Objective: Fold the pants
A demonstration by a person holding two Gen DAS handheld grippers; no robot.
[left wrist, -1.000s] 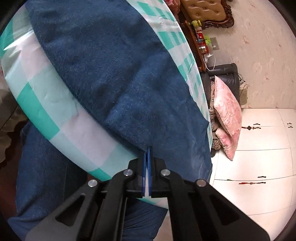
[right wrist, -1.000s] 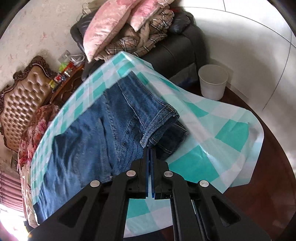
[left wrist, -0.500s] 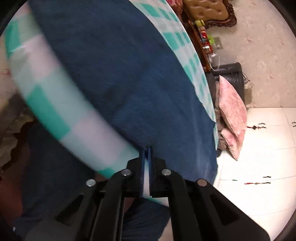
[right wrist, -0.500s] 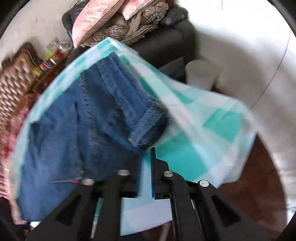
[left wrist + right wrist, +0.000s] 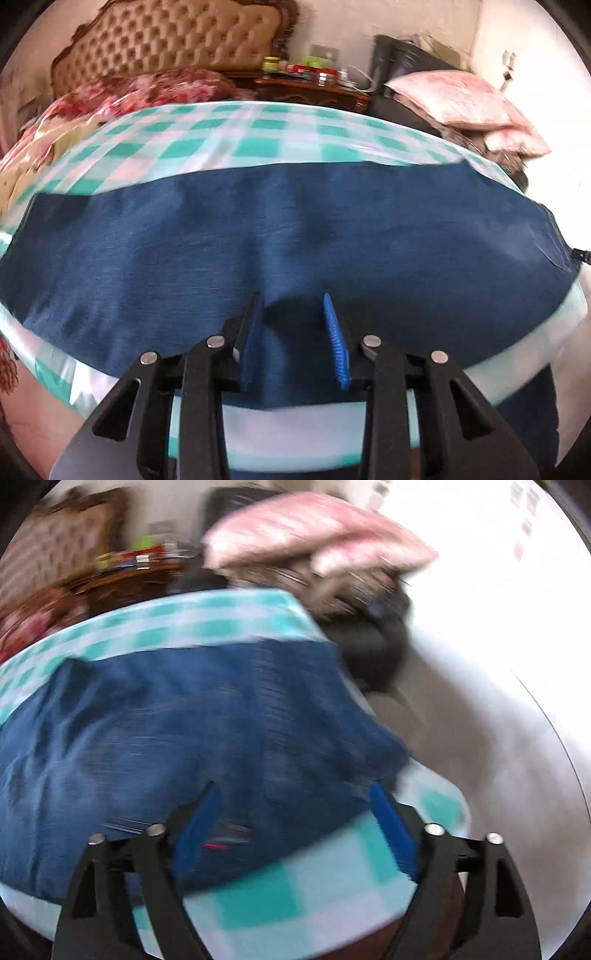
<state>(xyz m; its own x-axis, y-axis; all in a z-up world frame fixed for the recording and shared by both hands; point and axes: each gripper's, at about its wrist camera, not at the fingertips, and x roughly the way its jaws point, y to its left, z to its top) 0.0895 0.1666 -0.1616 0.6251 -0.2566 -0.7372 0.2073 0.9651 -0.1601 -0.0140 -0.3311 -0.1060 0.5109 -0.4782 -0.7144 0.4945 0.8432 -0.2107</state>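
Dark blue jeans lie flat across a table covered with a green-and-white checked cloth. My left gripper hovers over their near edge, its jaws opening. Denim shows in the gap, but the blue pads do not press on it. The right wrist view is blurred by motion. There the jeans fill the middle of the cloth. My right gripper stands wide, its jaws opening, over the near part of the jeans, with nothing pinched between them.
Behind the table stand a tufted brown headboard, floral bedding and a wooden side table with small bottles. Pink pillows are piled on a black chair at the right. White floor lies to the right.
Both grippers were shut and now have their jaws apart. Both views have rolled so the table lies level across. The right gripper has swung sideways over the jeans.
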